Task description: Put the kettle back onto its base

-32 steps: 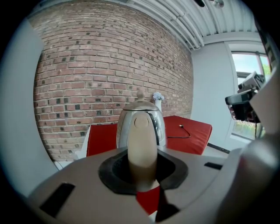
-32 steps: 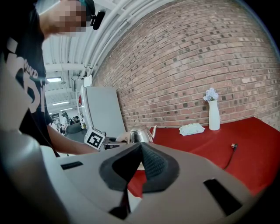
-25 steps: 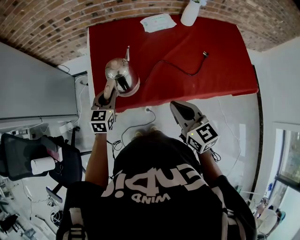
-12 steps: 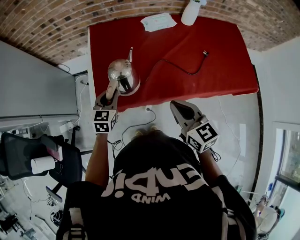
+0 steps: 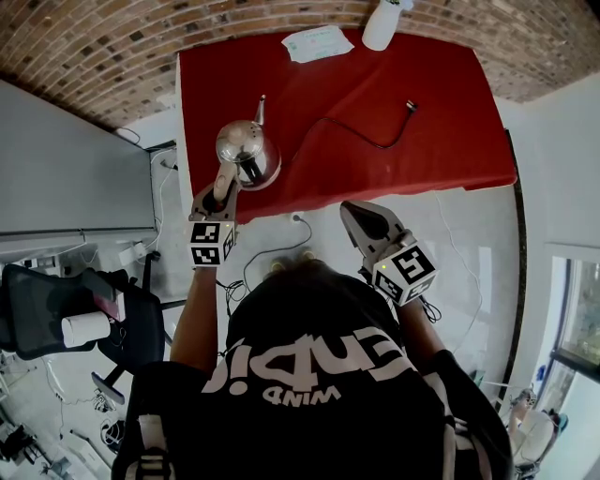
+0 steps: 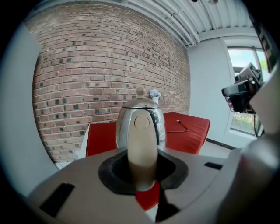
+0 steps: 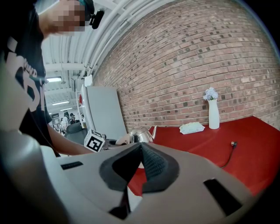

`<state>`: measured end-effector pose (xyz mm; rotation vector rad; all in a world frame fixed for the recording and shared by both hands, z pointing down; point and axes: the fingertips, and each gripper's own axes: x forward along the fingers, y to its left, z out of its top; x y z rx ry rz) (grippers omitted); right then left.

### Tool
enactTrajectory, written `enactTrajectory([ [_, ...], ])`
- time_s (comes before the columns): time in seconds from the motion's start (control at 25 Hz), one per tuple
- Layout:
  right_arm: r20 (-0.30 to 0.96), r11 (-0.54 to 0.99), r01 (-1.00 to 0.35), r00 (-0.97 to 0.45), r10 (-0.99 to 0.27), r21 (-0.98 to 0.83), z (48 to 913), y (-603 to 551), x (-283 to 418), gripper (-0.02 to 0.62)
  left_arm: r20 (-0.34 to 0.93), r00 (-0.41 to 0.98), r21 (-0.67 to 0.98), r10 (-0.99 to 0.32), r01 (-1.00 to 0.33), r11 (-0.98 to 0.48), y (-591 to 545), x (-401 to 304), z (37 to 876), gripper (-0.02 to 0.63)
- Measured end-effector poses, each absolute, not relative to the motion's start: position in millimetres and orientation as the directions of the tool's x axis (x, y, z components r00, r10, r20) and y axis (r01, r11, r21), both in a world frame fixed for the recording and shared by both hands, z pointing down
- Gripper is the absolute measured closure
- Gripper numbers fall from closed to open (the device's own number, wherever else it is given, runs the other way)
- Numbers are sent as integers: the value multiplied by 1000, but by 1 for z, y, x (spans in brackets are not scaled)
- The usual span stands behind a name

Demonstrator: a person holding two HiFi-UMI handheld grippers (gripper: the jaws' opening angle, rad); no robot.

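A red tabletop stands against a brick wall, with pale floor on its near side. The steel kettle is at the tabletop's near left corner, upright, its thin spout aimed at the wall. Its underside is hidden, so I cannot tell whether it rests on the cloth or hangs just above it.

The left gripper has its jaws closed to a narrow gap on the kettle's beige handle, which stands upright between the dark pads. The right gripper has its jaws pressed together with nothing between them.

Compared with a second ago, the kettle and the left gripper have shifted slightly inward over the tabletop, and the spout has swung a touch to the right. The right gripper has not moved.

The left forearm reaches straight forward, with its gripper tipped a little downward. The right gripper is held back over the floor, short of the tabletop's near edge, and points toward it.

Farther out, a black cable curls across the middle of the cloth. A white packet and a white vase sit at the far edge by the wall.
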<state>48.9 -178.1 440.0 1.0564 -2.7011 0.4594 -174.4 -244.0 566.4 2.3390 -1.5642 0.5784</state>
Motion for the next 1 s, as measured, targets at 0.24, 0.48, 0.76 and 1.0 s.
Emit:
enactTrajectory([
  [0.24, 301, 693, -689, -720, -625, -210, 442, -175, 49, 574, 474, 345, 5, -810, -921, -390, -244, -177, 567, 526],
  [0.48, 297, 694, -687, -723, -624, -214, 440, -171, 47, 575, 483, 383, 45, -788, -909, -414, -244, -178, 568, 425],
  [0.76, 293, 694, -689, -722, -627, -209, 439, -168, 47, 574, 482, 402, 18, -778, -893, -450, -243, -177, 568, 314],
  [1.0, 288, 703, -681, -728, -622, -203, 437, -163, 46, 575, 451, 392, -18, -802, -894, -448, -233, -179, 552, 313],
])
